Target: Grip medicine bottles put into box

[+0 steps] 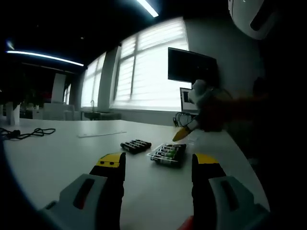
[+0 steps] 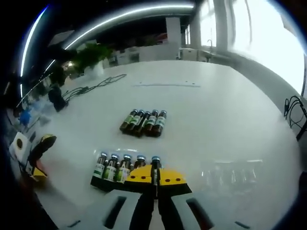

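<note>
Right gripper view: right claw point(image 2: 154, 184) pinches one upright bottle point(image 2: 155, 168) at the box point(image 2: 103, 182) on the counter point(image 2: 216, 124); small, likely glass, slippery, grip mid-body. Left claw point(image 1: 158, 165) hangs wide

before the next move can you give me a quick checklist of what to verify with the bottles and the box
1. Right gripper shut on a medicine bottle: ok, the jaws meet on a dark bottle with a blue cap.
2. That bottle is over the box: ok, it stands at the end of the row of four bottles already in the box.
3. Bottle fully seated in its slot: cannot tell, the jaws hide its base.
4. Left gripper free: ok, open and holding nothing.
5. Bottles left to load: ok, a loose group of bottles lies on the white table beyond the box.
</note>
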Demonstrator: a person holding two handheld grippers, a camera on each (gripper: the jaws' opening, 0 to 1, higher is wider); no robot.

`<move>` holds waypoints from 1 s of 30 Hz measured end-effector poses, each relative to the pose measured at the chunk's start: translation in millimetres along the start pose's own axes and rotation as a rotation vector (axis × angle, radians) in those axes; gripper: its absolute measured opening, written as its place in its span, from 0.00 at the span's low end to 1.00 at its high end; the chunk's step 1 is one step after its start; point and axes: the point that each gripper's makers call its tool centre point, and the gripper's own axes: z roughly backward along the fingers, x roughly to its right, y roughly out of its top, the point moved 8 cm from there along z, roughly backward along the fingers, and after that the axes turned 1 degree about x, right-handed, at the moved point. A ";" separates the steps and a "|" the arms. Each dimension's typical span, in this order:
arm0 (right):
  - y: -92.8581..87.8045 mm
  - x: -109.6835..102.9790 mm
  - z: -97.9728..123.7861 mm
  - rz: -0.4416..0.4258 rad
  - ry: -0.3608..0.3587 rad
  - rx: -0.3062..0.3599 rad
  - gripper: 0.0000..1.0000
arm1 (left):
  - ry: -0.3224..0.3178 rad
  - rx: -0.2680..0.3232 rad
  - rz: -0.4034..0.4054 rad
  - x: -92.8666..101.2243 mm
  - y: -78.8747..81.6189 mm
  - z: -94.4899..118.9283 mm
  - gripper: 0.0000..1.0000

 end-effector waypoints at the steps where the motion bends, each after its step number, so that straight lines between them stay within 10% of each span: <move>1: -1.1 -0.5 0.4 0.005 0.002 -0.002 0.00 | 0.000 0.000 0.000 -0.1 0.0 0.1 0.48; 30: -17.9 -2.6 4.0 0.001 -0.017 -0.004 0.00 | -0.002 -0.005 -0.001 -1.1 -1.2 -0.5 0.48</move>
